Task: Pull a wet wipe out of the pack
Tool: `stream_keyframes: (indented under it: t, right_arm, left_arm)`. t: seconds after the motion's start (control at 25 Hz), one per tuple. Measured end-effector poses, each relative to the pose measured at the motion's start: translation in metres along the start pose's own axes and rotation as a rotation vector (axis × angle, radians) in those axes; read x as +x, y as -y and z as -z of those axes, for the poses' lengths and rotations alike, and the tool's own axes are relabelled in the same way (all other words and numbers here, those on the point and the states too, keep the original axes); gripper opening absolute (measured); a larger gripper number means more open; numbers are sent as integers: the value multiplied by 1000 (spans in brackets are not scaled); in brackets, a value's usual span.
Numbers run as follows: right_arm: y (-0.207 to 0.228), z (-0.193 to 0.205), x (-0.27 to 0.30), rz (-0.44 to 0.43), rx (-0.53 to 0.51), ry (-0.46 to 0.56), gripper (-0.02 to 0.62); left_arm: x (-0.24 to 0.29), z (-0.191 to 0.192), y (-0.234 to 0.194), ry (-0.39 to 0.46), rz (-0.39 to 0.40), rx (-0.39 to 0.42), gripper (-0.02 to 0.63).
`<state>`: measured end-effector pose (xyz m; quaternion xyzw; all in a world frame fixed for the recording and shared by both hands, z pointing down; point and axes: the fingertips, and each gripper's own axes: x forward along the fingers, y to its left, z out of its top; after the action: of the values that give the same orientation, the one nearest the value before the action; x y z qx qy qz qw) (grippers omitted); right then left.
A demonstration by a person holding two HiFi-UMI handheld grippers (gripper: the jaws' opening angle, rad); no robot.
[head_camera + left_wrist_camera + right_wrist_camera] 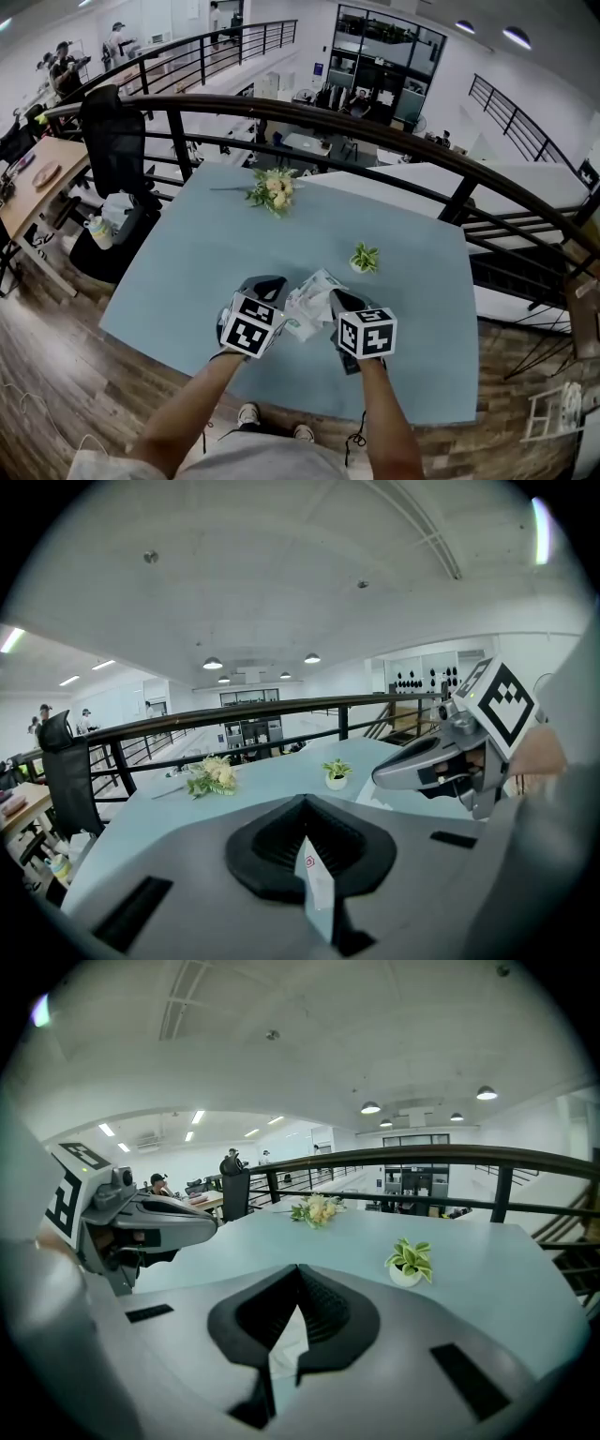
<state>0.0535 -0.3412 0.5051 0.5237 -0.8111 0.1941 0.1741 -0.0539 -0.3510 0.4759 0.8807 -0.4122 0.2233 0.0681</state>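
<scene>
No legible word, brand name or number is presented in any view. Square black-and-white coded markers are carried on the left marker cube (251,325) of the left gripper (309,850) and on the right marker cube (367,333) of the right gripper (295,1321); only patterns are shown, no characters. A small red emblem (308,862) is printed on the white edge of the wet wipe pack (317,885); it is too small to be read. Green print on the pack face is blurred in the head view. A blue wall sign (318,69), far behind the railing, cannot be read.
</scene>
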Motion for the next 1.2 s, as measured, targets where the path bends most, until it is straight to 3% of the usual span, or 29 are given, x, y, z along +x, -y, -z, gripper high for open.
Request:
stream_keyframes:
  t: [1.2]
  right_arm:
    - [3,-49,-29,24,-7,150,5]
  left_arm:
    - [2,-8,-2,24,-21,12,-6]
